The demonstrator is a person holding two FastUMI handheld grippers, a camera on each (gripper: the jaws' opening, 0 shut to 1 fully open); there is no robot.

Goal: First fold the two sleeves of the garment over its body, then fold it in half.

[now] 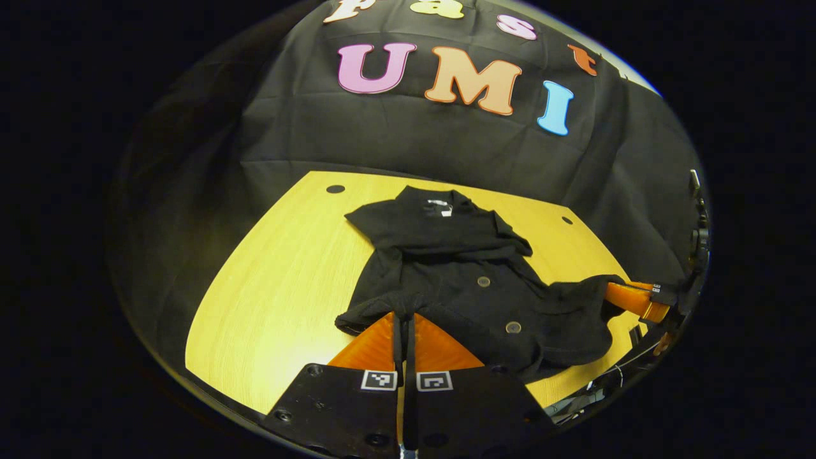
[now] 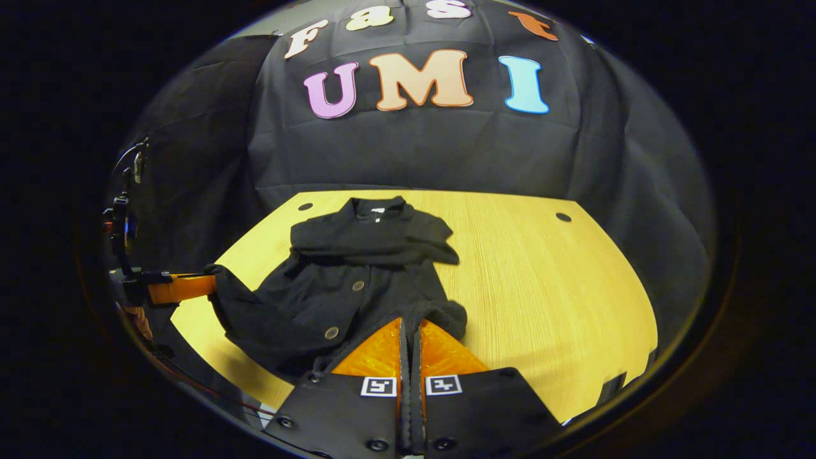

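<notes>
**Both grippers pinch the near hem**

The left gripper (image 1: 404, 317) and the right gripper (image 2: 411, 324) each have their fingers pressed together on the near hem of the black garment (image 1: 459, 268). It lies on the yellow table (image 2: 542, 287), sleeves folded over, collar at the far side.

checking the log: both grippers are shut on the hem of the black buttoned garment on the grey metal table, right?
Not quite: the table is yellow wood, as the right gripper view shows. Both the left gripper and the right gripper are shut on the black buttoned garment hem.
</notes>
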